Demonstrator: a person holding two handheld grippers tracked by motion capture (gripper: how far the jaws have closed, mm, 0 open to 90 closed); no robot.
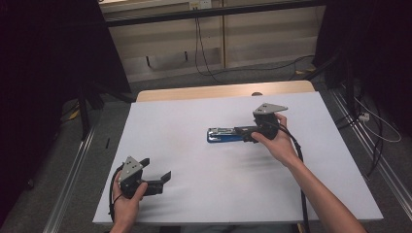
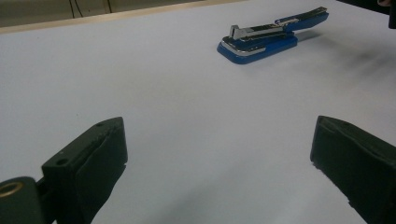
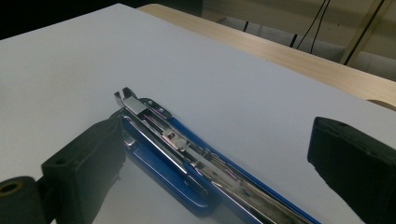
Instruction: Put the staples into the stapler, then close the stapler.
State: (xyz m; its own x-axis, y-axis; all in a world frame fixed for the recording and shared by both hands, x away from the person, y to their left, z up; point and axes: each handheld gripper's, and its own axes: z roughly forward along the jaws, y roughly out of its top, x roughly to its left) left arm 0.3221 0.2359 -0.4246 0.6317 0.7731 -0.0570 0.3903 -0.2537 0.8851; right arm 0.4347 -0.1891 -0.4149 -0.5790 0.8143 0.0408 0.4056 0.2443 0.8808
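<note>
- Blue stapler (image 1: 228, 134) lies flat on the white desk (image 1: 194, 116), right of centre in the high view, long axis running roughly left to right.
- Stapler state: the chrome magazine (image 3: 163, 135) is exposed along the top of the blue base; in the left gripper view (image 2: 266, 39) the upper arm stands raised at a slight angle above the base.
- Right claw (image 1: 245, 135): held in the person's right hand (image 1: 277, 141), positioned at the stapler's right-hand end. Jaws stand wide apart. In the right gripper view the stapler runs between them; the near jaw on the left of that view sits just beside the blue base, and whether it touches cannot be told. The other jaw is well apart from the stapler.
- Left claw (image 1: 160, 174): held in the person's left hand (image 1: 127, 199) near the front left corner of the desk, well apart from the stapler. Jaws stand wide apart with nothing between them; bare white desk surface shows between them in the left gripper view.
- Left claw points toward the stapler, which shows far off at the upper right of its own view.
- Grey three-cornered plates sit on top of both grippers; a black cable (image 1: 299, 160) trails from the right one along the forearm.
- Desk surround: a wooden edge (image 1: 223, 91) shows beyond the white surface on the far side.
</note>
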